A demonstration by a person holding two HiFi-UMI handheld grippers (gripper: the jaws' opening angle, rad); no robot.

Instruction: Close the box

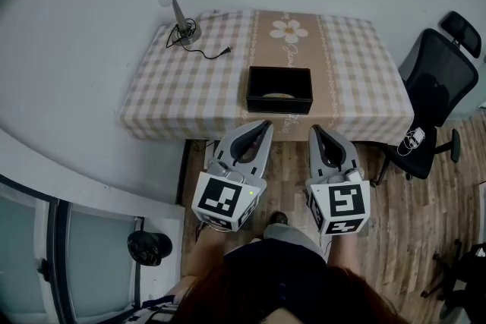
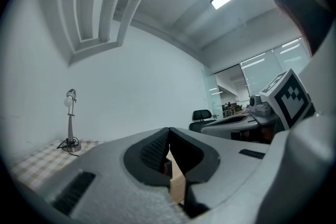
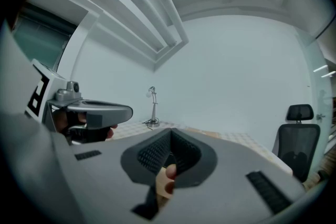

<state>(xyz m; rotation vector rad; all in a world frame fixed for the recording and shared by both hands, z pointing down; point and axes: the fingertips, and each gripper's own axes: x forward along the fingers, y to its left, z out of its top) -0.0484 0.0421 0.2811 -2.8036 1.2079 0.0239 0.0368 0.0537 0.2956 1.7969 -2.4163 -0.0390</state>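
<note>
A black box (image 1: 279,89) stands open on the checked tablecloth (image 1: 182,87), near the table's front edge; something pale lies inside it. My left gripper (image 1: 266,124) and right gripper (image 1: 313,129) hover side by side over the wooden floor, just short of the table edge and apart from the box. Both are shut with nothing between the jaws. In the left gripper view the shut tips (image 2: 169,131) point over the table. In the right gripper view my right gripper (image 3: 170,134) is likewise shut, and my left gripper (image 3: 89,110) shows at the left.
A silver desk lamp (image 1: 173,7) with a trailing cord stands at the table's back left corner. A black office chair (image 1: 437,83) sits right of the table. A white wall (image 1: 76,49) lies left and behind; a glass partition (image 1: 45,262) is at lower left.
</note>
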